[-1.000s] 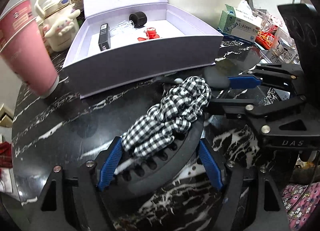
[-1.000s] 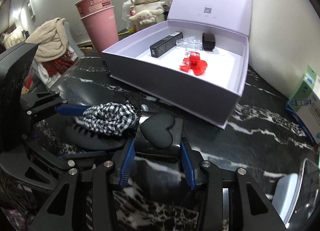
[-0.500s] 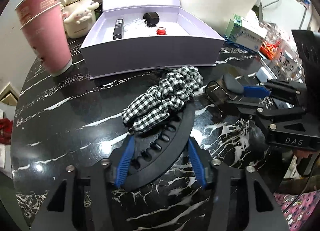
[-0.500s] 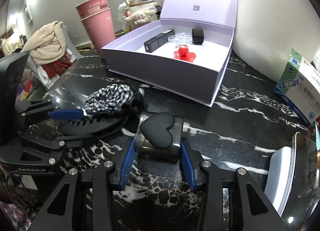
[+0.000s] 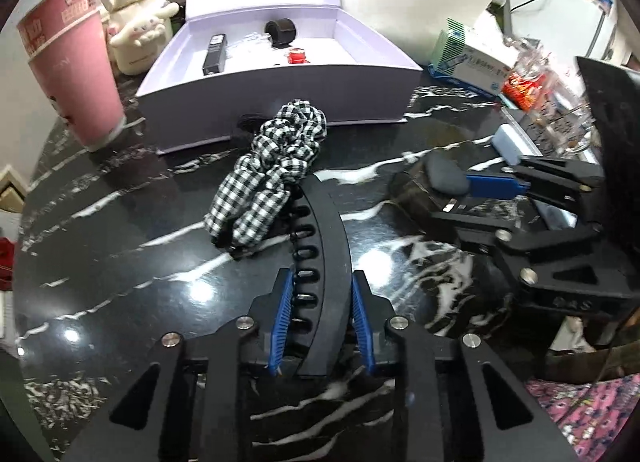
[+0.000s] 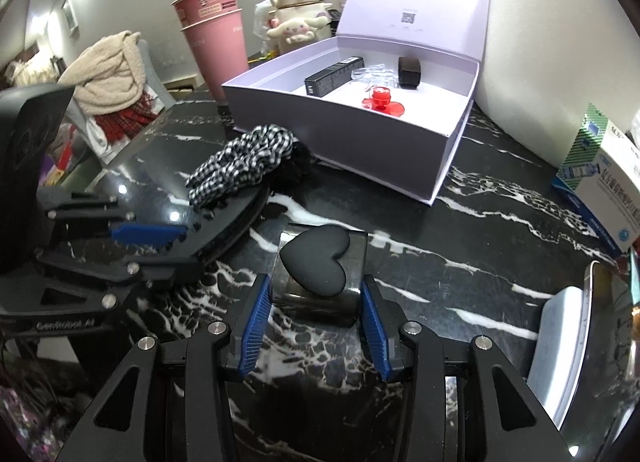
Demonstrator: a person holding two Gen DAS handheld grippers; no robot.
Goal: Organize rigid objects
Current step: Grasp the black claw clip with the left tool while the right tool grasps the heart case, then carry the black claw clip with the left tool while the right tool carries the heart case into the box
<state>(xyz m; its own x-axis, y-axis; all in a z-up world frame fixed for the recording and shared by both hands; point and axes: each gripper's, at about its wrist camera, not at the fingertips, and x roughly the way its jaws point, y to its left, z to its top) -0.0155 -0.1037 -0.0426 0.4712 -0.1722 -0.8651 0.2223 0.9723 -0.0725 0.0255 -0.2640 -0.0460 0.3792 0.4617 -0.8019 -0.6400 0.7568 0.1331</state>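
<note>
A black curved hair clip (image 5: 324,230) with a black-and-white checked bow (image 5: 272,170) lies on the dark marble table (image 5: 120,246). My left gripper (image 5: 323,314) has its jaws closing on the clip's near end, and both blue pads touch its sides. In the right wrist view my right gripper (image 6: 316,314) is shut on a dark translucent case with a black heart lid (image 6: 316,266). It holds the case just right of the hair clip (image 6: 224,222). An open lilac box (image 5: 280,94) stands behind both.
The lilac box (image 6: 360,142) holds a black tube (image 6: 334,76), a red piece (image 6: 380,96) and a small dark case (image 6: 410,72). Stacked pink cups (image 5: 76,74) and a cream character flask (image 5: 136,38) stand at the left. A blue-white carton (image 6: 600,182) is at the right.
My left gripper's jaws have narrowed from wide apart onto the hair clip. The right gripper has kept its hold on the heart case and shifted slightly.
</note>
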